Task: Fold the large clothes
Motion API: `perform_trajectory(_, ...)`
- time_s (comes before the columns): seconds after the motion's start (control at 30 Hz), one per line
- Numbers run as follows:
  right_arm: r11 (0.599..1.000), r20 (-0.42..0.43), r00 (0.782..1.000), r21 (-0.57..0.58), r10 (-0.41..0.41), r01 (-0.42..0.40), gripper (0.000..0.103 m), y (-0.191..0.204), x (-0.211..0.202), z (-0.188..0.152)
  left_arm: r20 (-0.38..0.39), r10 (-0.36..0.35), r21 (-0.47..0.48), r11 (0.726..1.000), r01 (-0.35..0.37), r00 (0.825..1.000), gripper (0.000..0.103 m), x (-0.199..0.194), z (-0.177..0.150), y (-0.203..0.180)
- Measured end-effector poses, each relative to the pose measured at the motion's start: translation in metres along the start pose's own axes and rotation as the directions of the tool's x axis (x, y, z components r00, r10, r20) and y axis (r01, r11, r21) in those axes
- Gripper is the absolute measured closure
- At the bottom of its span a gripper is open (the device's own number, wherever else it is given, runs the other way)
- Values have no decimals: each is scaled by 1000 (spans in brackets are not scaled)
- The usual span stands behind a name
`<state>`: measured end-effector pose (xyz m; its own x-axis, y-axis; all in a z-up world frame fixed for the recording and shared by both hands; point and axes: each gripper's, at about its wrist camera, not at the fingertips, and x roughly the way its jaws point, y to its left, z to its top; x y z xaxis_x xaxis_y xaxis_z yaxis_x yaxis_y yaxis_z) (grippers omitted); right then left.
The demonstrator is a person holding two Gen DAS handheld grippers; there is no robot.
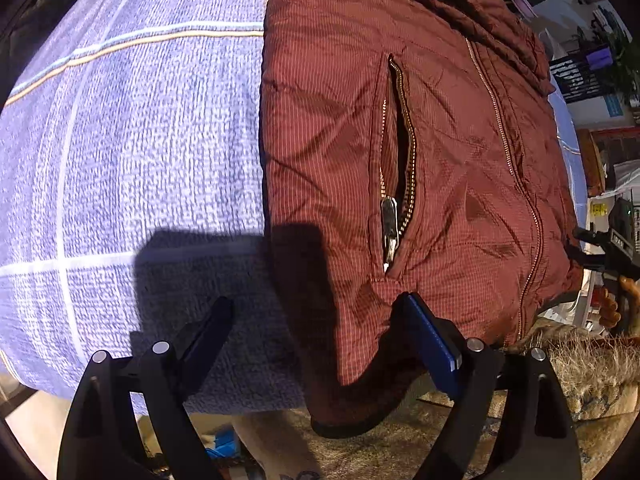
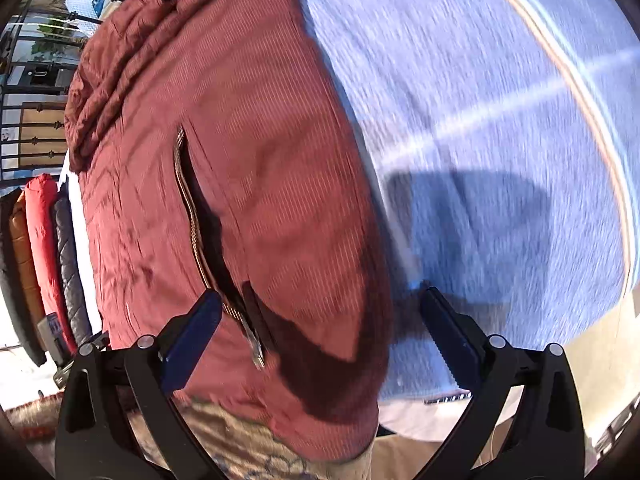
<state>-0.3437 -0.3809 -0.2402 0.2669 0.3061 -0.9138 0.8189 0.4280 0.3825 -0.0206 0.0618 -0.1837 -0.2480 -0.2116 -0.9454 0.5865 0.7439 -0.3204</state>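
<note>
A maroon quilted jacket [image 1: 420, 140] lies front up on a blue checked bedsheet [image 1: 140, 140], its hem hanging over the near edge. It has a centre zip and open zipped side pockets. My left gripper [image 1: 316, 304] is open, straddling the hem's left corner, with the right finger [image 1: 430, 336] against the fabric. In the right wrist view the jacket [image 2: 240, 160] fills the left half. My right gripper [image 2: 320, 304] is open around the hem's right corner, near the pocket zip pull [image 2: 256, 344]. Nothing is gripped.
The bedsheet [image 2: 500, 120] spreads wide beside the jacket. A patterned rug [image 1: 400, 448] lies below the bed's edge. Rolled red and grey bedding [image 2: 48, 248] and a metal railing [image 2: 32, 80] stand at the left of the right wrist view. The other gripper [image 1: 616, 248] shows at the far right.
</note>
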Motion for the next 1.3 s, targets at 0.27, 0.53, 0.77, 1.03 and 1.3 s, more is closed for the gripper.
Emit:
perform_trajectory(0.27, 985, -97, 993, -165, -72, 55, 18, 35, 19, -26, -2, -87, -12, 996, 87, 996, 32, 7, -2, -15)
perform_trajectory(0.53, 972, -93, 988, -214, -122, 99, 61, 30, 0, -24, -6, -40, 45, 998, 40, 999, 60, 22, 11, -43)
perform_trajectory(0.77, 972, -95, 990, -220, -104, 81, 83, 22, -16, -20, 3, 1, 99, 995, -2, 1000, 74, 13, 11, -50)
perform_trajectory(1.03, 979, -88, 994, -198, -65, 46, 88, 45, -17, -20, 31, -1, 146, 989, -4, 1000, 84, -10, 17, -60)
perform_trajectory(1.3, 978, -41, 992, -166, 122, -127, 91, 72, -50, 5, 126, -72, 181, 982, 48, 989, 85, -52, 44, -75)
